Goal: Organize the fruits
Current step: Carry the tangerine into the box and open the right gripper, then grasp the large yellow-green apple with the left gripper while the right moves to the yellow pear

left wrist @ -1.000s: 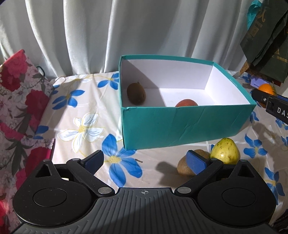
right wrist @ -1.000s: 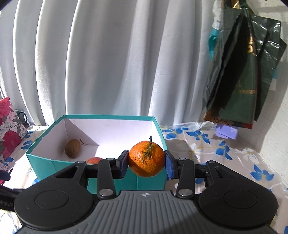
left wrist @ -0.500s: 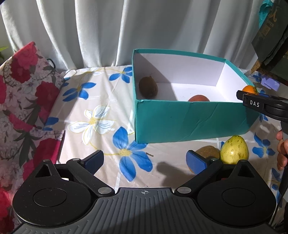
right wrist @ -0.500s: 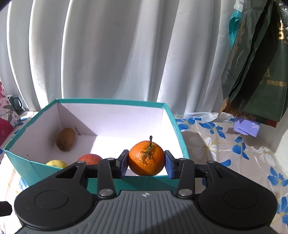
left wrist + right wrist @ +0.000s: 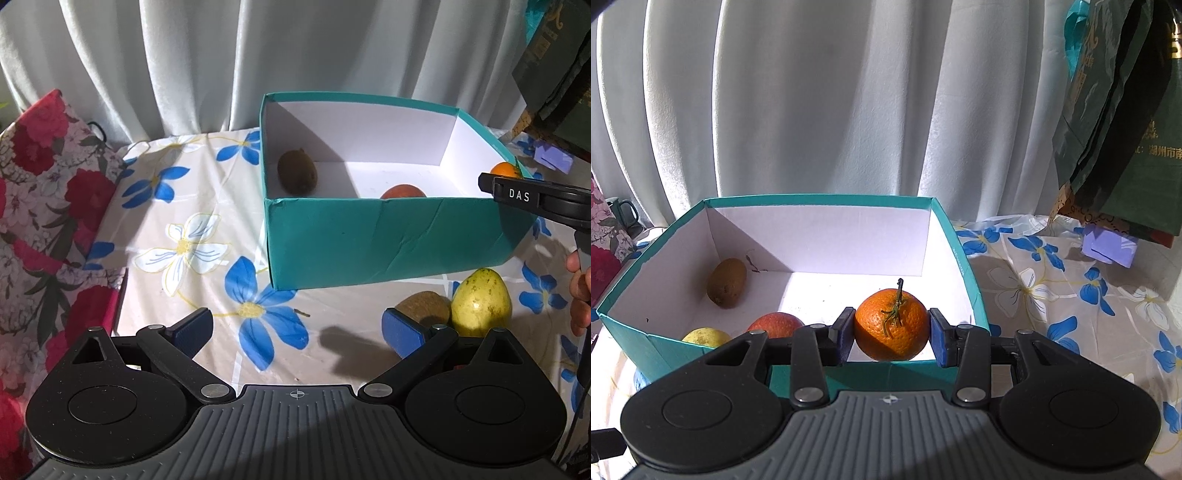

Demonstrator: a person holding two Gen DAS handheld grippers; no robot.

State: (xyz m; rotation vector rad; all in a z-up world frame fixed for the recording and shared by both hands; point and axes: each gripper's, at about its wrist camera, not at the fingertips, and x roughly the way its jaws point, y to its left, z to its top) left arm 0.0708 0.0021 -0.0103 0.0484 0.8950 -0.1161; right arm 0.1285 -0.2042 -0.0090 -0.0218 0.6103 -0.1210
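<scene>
The right gripper point(image 5: 892, 334) is clamping the orange point(image 5: 892, 321) over the teal box point(image 5: 964, 258); best lowering it before letting go. Left gripper's point(image 5: 297, 332) jaws are gaping, empty.

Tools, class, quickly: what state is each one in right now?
Left tool: open, holding nothing.
Right tool: closed on the orange, over the box.

The box point(image 5: 384, 236) stood on the tabletop point(image 5: 207, 206) beyond the left gripper's point(image 5: 297, 330) jaws; a kiwi point(image 5: 297, 171) lay inside, another kiwi point(image 5: 424, 308) and a pear point(image 5: 480, 302) just before it.
</scene>
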